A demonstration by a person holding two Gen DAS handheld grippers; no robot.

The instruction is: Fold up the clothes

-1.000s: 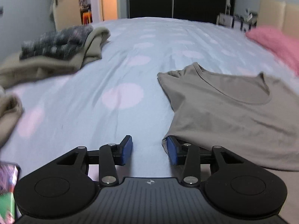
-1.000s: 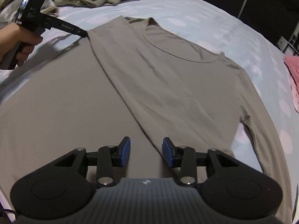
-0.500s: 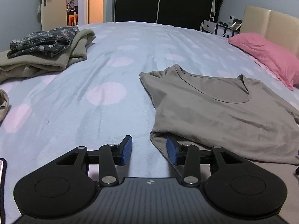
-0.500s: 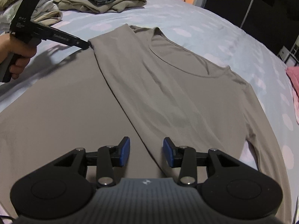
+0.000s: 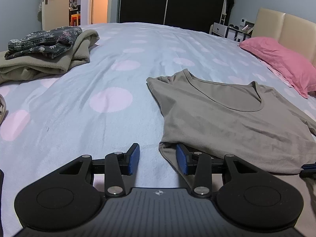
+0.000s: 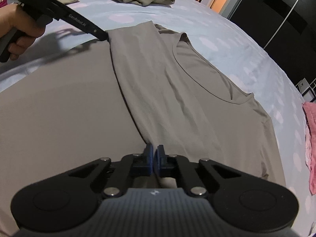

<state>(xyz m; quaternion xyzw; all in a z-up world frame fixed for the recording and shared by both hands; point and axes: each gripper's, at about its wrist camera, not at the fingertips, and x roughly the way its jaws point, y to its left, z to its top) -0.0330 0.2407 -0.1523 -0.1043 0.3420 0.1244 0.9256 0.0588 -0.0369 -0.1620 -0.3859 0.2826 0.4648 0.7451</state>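
Left-wrist view, from left to right: a pile (image 5: 45, 53) of folded clothes, a dark floral piece on top of beige ones, lies at the far left of the bed (image 5: 110, 122), whose pale blue sheet carries pink dots. The left gripper (image 5: 157, 161) points forward and down over the sheet with its jaws partly open; the left pad (image 5: 133, 160) rests over bare sheet, and the right pad (image 5: 182, 161) sits just under the folded side edge of the shirt (image 5: 227, 122). No cloth is pinched between the pads. The taupe shirt lies flat on the right half of the bed, neckline away from the camera, one side folded over its body. A pink pillow (image 5: 280, 63) lies at the far right by the headboard (image 5: 286, 25). Right-wrist view, from left to right: a hand (image 6: 17, 27) at the upper left grips the handle of the left gripper, whose black body slants down to the right so that its tip meets the far end of the shirt's fold. The fold runs as a diagonal line from that tip down to the right gripper (image 6: 155, 159) at bottom centre. The right gripper points forward and down, and its jaws have just been closing; they now stand clamped together on the near end of the fold, with a ridge of shirt cloth between the pads.
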